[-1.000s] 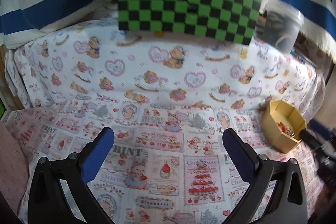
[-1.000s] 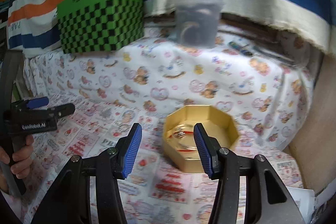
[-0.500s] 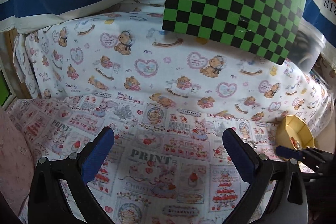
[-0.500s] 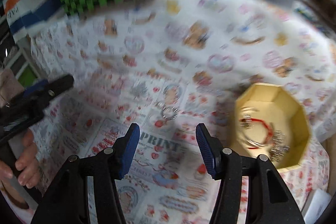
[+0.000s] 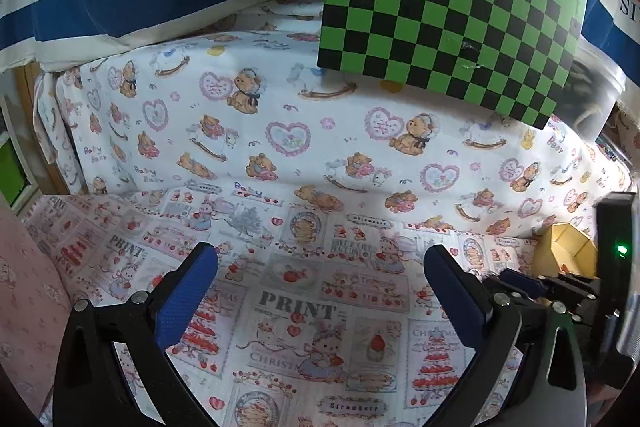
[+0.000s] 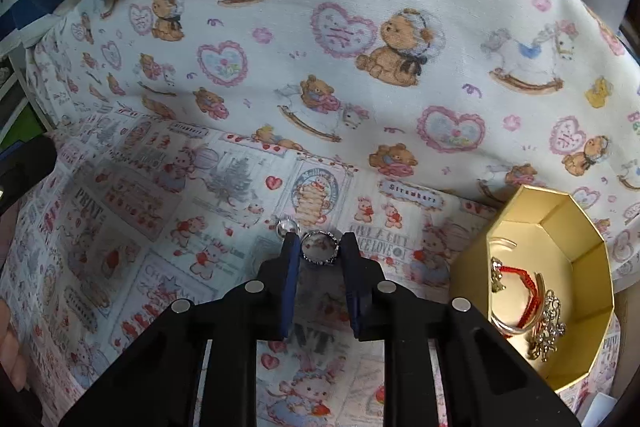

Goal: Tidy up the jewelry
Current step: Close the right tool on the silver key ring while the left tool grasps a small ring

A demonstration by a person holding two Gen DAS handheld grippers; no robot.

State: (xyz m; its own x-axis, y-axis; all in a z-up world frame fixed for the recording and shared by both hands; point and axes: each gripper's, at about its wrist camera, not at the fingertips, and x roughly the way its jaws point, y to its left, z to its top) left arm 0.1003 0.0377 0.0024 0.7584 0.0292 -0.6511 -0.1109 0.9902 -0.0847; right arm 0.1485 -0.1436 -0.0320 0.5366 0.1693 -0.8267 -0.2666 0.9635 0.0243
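Ring (image 6: 319, 247) lies flat on the printed cloth (image 6: 160, 211), right between the fingertips of the right hand-held gripper (image 6: 319, 251), whose jaws have just been closing and look narrow around it. Gold box (image 6: 576, 359) sits to its right. Left hand-held gripper (image 5: 320, 287) wide, empty, farther off.

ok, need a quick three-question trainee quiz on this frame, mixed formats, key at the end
1. Multiple choice: what sits between the right tongs? A) red cord bracelet B) studded silver ring C) clear plastic tub
2. True or false: the left tongs hold a piece of jewellery.
3. Fill in: in the right wrist view, the gold octagonal cardboard box stands to the ___ of the ring.

Key
1. B. The right tongs have just been closing; their pads meet the ring's sides, and it lies on the printed cloth.
2. False: open and empty.
3. right
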